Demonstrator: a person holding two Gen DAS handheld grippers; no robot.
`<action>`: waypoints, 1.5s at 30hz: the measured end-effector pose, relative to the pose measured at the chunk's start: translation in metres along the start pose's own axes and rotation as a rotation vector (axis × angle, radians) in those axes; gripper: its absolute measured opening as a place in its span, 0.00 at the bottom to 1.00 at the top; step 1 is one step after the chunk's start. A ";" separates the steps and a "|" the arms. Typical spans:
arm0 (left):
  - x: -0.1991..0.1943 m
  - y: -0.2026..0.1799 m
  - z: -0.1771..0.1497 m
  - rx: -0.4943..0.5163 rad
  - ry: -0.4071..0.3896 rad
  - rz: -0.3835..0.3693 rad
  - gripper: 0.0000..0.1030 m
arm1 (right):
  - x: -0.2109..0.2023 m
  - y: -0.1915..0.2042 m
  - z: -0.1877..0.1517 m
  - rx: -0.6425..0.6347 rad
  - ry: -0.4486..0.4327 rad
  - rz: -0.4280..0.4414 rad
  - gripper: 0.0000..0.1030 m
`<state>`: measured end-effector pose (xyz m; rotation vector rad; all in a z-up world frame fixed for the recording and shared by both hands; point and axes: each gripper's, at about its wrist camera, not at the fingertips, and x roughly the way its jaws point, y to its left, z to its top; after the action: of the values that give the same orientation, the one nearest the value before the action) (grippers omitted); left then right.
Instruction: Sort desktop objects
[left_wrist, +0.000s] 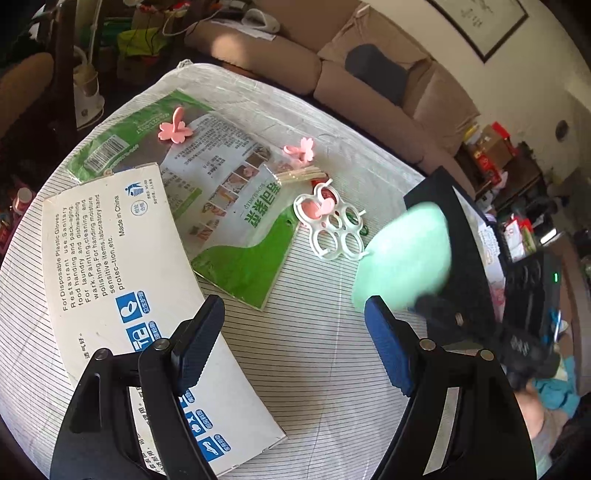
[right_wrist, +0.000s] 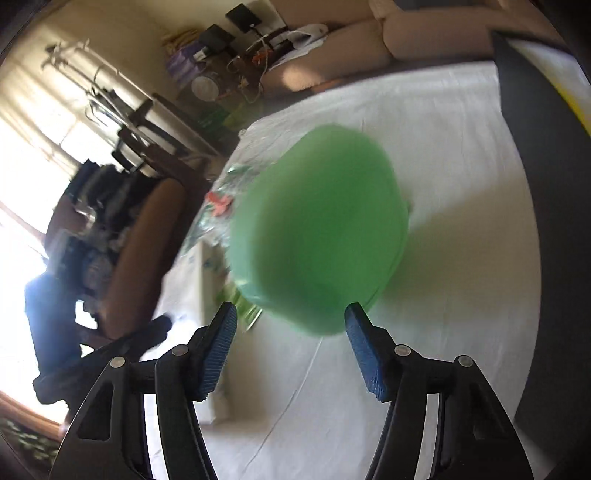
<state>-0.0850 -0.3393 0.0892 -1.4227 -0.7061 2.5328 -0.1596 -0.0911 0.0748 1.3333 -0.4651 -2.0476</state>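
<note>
Two grippers open over a cluttered table; green object blurred

Table (left_wrist: 325, 332), under a striped cloth, carries everything and is the largest item. A white glove box (left_wrist: 122, 266) lies flat at the left, overlapping a green packet (left_wrist: 221, 192), likely set down loosely and awaiting sorting. The green object (right_wrist: 317, 229) sits just ahead of the right gripper (right_wrist: 291, 347), whose jaws stand apart and empty; I judge it either just let go or about to be taken. It is smeared by motion, so its form and whether it rests on the cloth cannot be told. Left gripper (left_wrist: 295, 332) hovers released above bare cloth, holding nothing. A white ring frame (left_wrist: 332, 225) lies beside the packet, one pink flower (left_wrist: 317, 208) in it, two others (left_wrist: 175, 127) loose. Sticks (left_wrist: 301, 173) nearby are partly hidden. A dark slab at the right edge is cut off.
</note>
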 end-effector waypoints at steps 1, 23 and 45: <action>0.000 0.000 -0.001 -0.003 0.004 -0.004 0.74 | -0.005 -0.004 -0.010 0.041 0.006 0.024 0.62; 0.081 -0.089 -0.052 0.166 0.120 0.064 0.72 | -0.096 0.006 -0.162 -0.095 -0.048 -0.244 0.62; 0.036 -0.078 -0.071 0.366 0.080 0.273 0.21 | -0.171 -0.011 -0.221 -0.051 -0.113 -0.255 0.62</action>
<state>-0.0525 -0.2350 0.0668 -1.5587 -0.0270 2.5994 0.0845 0.0445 0.0904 1.3066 -0.3017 -2.3363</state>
